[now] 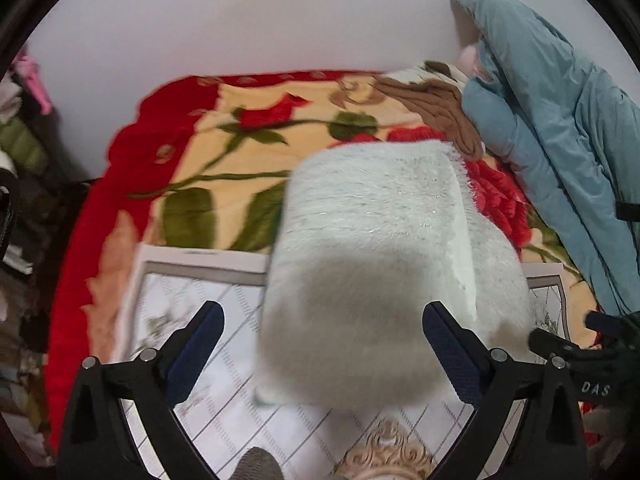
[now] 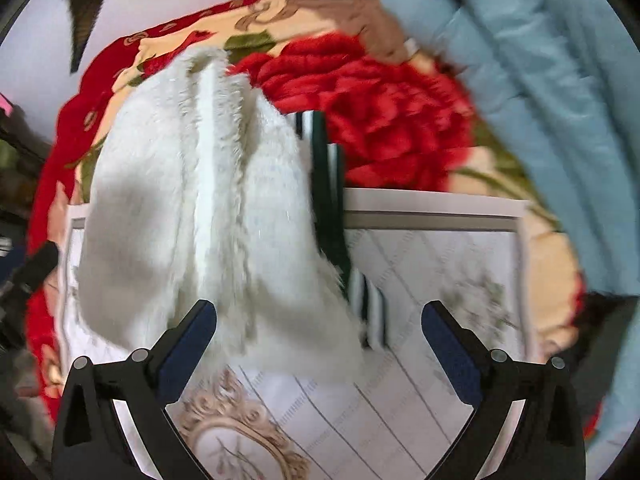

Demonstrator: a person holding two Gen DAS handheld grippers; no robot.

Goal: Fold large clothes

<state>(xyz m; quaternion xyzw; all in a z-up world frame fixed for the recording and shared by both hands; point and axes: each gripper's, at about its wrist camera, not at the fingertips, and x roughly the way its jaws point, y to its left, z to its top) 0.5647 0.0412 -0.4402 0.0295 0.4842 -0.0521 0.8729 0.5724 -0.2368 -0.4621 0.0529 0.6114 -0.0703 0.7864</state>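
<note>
Left gripper (image 1: 322,322): blue-padded fingers (image 1: 198,350) spread wide, nothing clamped between them. The fluffy white knitted garment (image 1: 376,240), folded into a thick bundle, sits directly ahead of and between the two fingers; contact with the pads cannot be judged because of blur. Right gripper (image 2: 320,322): fingers equally wide apart, holding nothing; the same white garment (image 2: 208,208) lies ahead and toward its left finger (image 2: 188,348). A dark green and white striped fabric piece (image 2: 332,200) shows at the garment's right edge, partly under it. The garment rests on a white quilted mat with grey line pattern and gold ornament (image 2: 420,280), which lies on a red and cream rose-print blanket (image 1: 208,136). A light blue padded coat (image 1: 560,140) lies along the right side, touching a brown cloth (image 1: 440,108).
</note>
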